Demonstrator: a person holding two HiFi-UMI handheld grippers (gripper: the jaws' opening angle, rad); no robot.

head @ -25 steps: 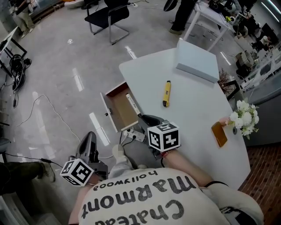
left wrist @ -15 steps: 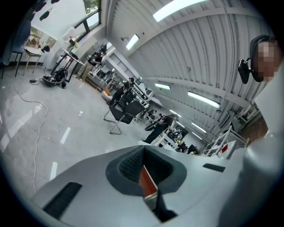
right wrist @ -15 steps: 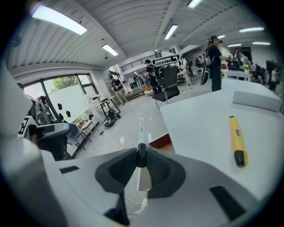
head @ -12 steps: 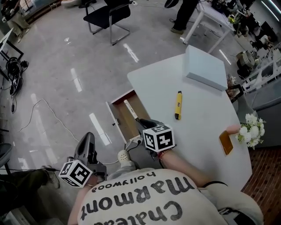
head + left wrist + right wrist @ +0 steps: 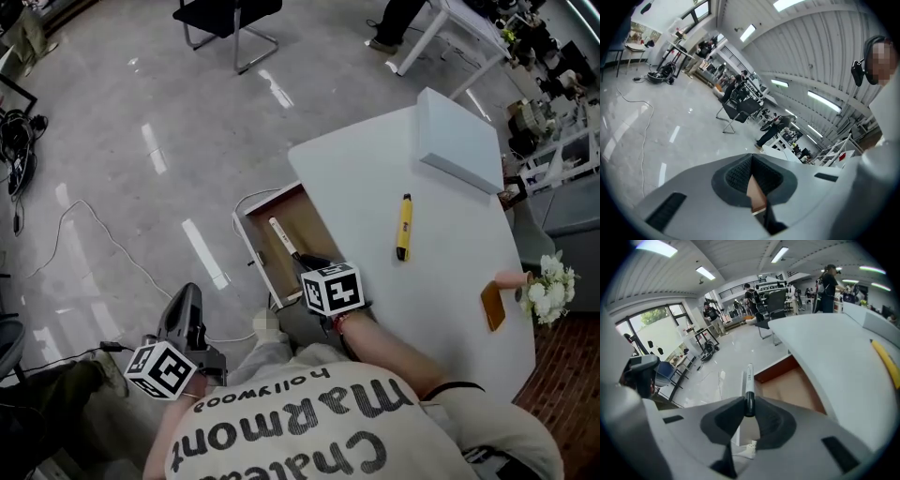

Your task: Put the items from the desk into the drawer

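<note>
A white marker (image 5: 281, 238) with a black cap is clamped by that cap in my right gripper (image 5: 306, 263), low over the open wooden drawer (image 5: 268, 261) at the white desk's (image 5: 375, 178) left edge. In the right gripper view the marker (image 5: 748, 380) sticks out past the right gripper (image 5: 749, 403) toward the drawer (image 5: 799, 387). A yellow pen-like item (image 5: 404, 227) and an orange-brown flat item (image 5: 492, 307) lie on the desk. My left gripper (image 5: 187, 314) hangs at the lower left above the floor; in its own view the left gripper (image 5: 752, 160) shows its jaws together, holding nothing.
A pale grey box (image 5: 459, 141) sits at the desk's far corner, and white flowers (image 5: 548, 286) stand at its right edge. A black chair (image 5: 225, 14) and a cable (image 5: 84, 225) are on the floor to the left. My own knee and shoe are below the drawer.
My right gripper has sunk lower with the marker, closer over the open drawer. The desk and its things have slid right and down in the head view.
</note>
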